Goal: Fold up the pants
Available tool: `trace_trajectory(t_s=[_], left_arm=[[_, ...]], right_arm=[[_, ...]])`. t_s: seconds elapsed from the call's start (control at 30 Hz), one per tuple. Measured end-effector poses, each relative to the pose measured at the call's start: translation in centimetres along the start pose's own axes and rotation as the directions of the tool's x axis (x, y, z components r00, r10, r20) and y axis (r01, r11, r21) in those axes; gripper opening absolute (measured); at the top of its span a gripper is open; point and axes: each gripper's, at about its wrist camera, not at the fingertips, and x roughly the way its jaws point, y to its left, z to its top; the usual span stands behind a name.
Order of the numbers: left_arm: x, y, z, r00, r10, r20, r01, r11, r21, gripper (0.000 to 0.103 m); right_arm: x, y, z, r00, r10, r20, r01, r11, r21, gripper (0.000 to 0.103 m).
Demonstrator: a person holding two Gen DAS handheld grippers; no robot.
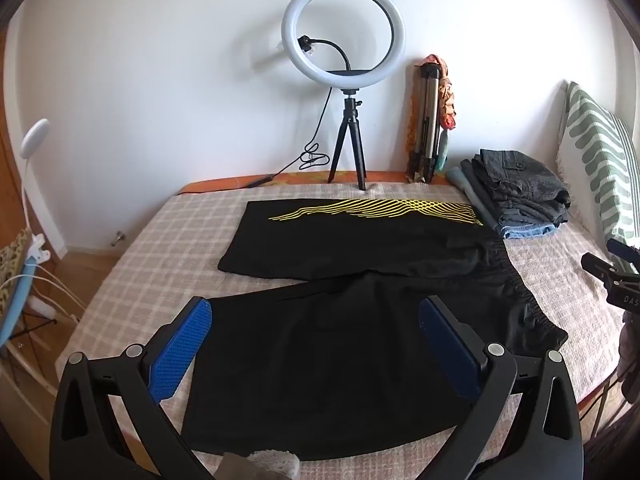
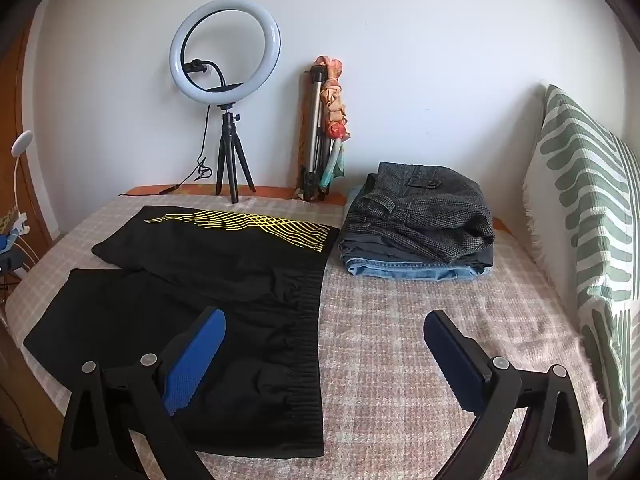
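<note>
Black pants (image 1: pixel 352 320) with a yellow line pattern on the far leg lie spread flat on the checked bedspread (image 1: pixel 160 232), legs to the left, elastic waistband to the right. They also show in the right wrist view (image 2: pixel 208 280). My left gripper (image 1: pixel 314 312) is open and empty, hovering over the near leg. My right gripper (image 2: pixel 324 322) is open and empty, above the waistband edge (image 2: pixel 308 320), with its left finger over the pants and its right finger over bare bedspread (image 2: pixel 400 320). Part of the right gripper (image 1: pixel 612 272) shows at the right edge of the left wrist view.
A stack of folded clothes (image 2: pixel 420 224) sits at the back right of the bed. A ring light on a tripod (image 2: pixel 226 92) and a folded tripod (image 2: pixel 316 132) stand against the wall. A green-patterned pillow (image 2: pixel 588 208) leans at the right.
</note>
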Motion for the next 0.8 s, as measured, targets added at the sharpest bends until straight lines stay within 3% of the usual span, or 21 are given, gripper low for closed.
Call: trace_trajectory(t_s=[0.23, 0.8], left_arm=[[-0.09, 0.86, 0.02, 1.000, 0.002, 0.006, -0.001, 0.999, -0.047, 0.103], [0.07, 0.76, 0.17, 1.000, 0.006, 0.005, -0.006, 0.999, -0.037, 0.103]], right_arm=[[-0.10, -0.15, -0.06, 1.000, -0.003, 0.001, 0.003, 1.000, 0.011, 0.101], [0.44, -0.60, -0.20, 1.000, -0.014, -0.027, 0.014, 1.000, 0.005, 0.101]])
